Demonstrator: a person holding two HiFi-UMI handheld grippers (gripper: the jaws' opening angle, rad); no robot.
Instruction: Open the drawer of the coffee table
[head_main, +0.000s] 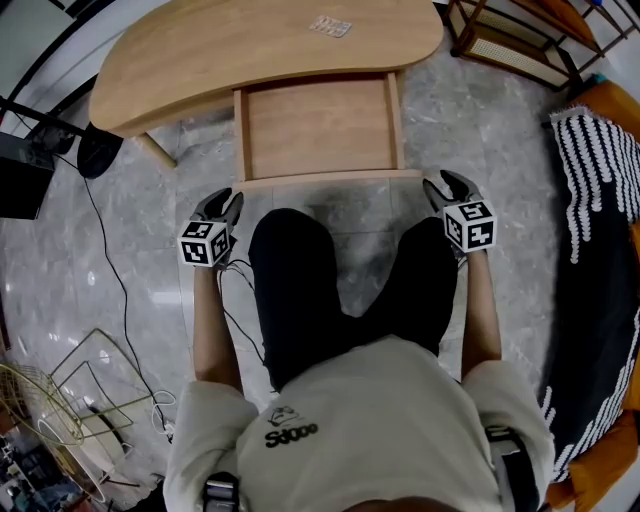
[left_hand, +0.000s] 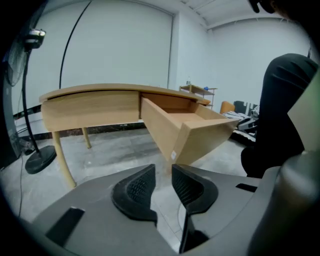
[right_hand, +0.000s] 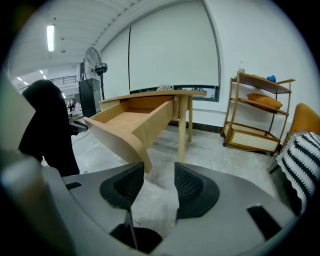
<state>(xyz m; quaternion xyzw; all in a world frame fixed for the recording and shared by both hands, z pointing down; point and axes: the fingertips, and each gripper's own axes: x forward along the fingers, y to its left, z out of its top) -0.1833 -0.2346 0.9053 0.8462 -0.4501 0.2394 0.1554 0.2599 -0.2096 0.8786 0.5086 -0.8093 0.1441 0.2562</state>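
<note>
Left gripper (head_main: 226, 200), right gripper (head_main: 446, 184): held low beside the knees (head_main: 300, 245), both tongs spread, empty. Drawer (head_main: 320, 128): pulled out of coffee table (head_main: 230, 45), just beyond. Fan base (head_main: 99, 150): far left. Shelf (head_main: 500, 42): far right.

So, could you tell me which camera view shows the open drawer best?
The head view: it looks straight down into the drawer, showing its bare floor and both side walls. The two gripper views show it only obliquely, from low down at either front corner.
</note>
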